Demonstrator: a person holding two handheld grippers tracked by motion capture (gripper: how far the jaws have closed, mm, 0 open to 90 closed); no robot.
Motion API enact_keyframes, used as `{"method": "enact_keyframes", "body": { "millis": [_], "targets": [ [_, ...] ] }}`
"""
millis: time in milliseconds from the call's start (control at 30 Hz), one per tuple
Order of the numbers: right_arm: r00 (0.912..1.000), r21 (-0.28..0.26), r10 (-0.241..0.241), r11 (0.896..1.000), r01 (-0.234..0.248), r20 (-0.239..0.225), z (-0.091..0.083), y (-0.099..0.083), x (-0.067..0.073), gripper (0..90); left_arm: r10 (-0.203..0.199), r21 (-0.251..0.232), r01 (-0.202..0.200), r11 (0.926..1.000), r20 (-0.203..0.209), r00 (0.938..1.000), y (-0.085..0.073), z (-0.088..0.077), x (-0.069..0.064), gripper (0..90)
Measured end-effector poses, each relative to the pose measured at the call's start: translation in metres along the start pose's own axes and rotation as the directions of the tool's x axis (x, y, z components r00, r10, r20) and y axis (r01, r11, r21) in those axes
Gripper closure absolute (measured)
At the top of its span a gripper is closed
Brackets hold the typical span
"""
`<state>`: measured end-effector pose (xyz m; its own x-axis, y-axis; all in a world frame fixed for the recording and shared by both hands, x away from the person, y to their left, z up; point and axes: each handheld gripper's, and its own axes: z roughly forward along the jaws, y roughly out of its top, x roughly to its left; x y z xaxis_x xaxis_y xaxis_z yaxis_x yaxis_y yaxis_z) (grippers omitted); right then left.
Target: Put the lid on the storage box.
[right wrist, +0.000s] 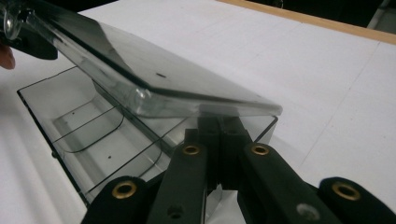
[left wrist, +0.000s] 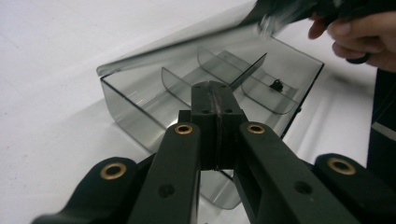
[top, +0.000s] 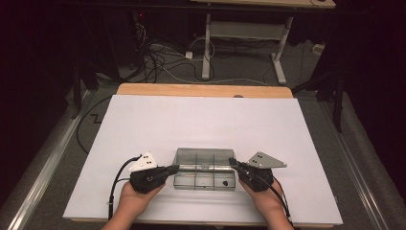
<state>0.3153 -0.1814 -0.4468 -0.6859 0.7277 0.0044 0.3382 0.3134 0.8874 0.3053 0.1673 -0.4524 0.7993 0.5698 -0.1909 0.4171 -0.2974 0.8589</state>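
Near the front of the surface (top: 143, 120) sits our box (top: 205, 184), its lid (right wrist: 140, 79) half raised. Both jaws are clenched, left gripper (top: 175, 167) and right gripper (top: 231, 162) pinching the lid's ends; uneven lifting could twist it or drag the box.

light: bright table, dark surround | blur: near parts soft
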Motion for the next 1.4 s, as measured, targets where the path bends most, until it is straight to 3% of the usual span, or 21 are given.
{"method": "enact_keyframes", "body": {
  "millis": [567, 767, 933, 1067, 1267, 1400],
  "targets": [
    [1.0000, 0.012, -0.005, 1.000, 0.005, -0.001, -0.004, -0.012, 0.005, 90.0, -0.016, -0.012, 0.016, 0.9998, 0.013, 0.9998, -0.005, 0.001, 0.001, 86.6],
    [1.0000, 0.018, -0.004, 1.000, 0.004, 0.006, -0.013, -0.017, 0.002, 90.0, -0.012, -0.013, 0.012, 0.9998, 0.012, 0.9999, -0.005, 0.001, 0.001, 86.7],
    [0.9994, 0.033, 0.009, 0.999, -0.011, 0.035, -0.023, -0.025, -0.005, 90.0, -0.008, -0.009, 0.008, 0.9999, 0.012, 0.9999, -0.006, 0.001, 0.001, 86.6],
    [0.9973, 0.090, 0.007, 0.996, -0.014, 0.073, -0.029, -0.035, -0.012, 89.3, -0.008, -0.005, 0.008, 1.0000, 0.012, 0.9999, -0.006, 0.000, 0.001, 86.6],
    [0.9932, 0.172, 0.005, 0.985, -0.025, 0.117, -0.033, -0.049, -0.016, 74.8, -0.005, -0.007, 0.005, 1.0000, 0.010, 0.9999, -0.007, 0.000, 0.000, 86.5],
    [0.9903, 0.193, 0.035, 0.979, -0.061, 0.134, -0.034, -0.052, -0.019, 49.2, 0.001, -0.002, -0.001, 1.0000, 0.004, 1.0000, -0.008, -0.001, 0.000, 86.4]
  ]
}}
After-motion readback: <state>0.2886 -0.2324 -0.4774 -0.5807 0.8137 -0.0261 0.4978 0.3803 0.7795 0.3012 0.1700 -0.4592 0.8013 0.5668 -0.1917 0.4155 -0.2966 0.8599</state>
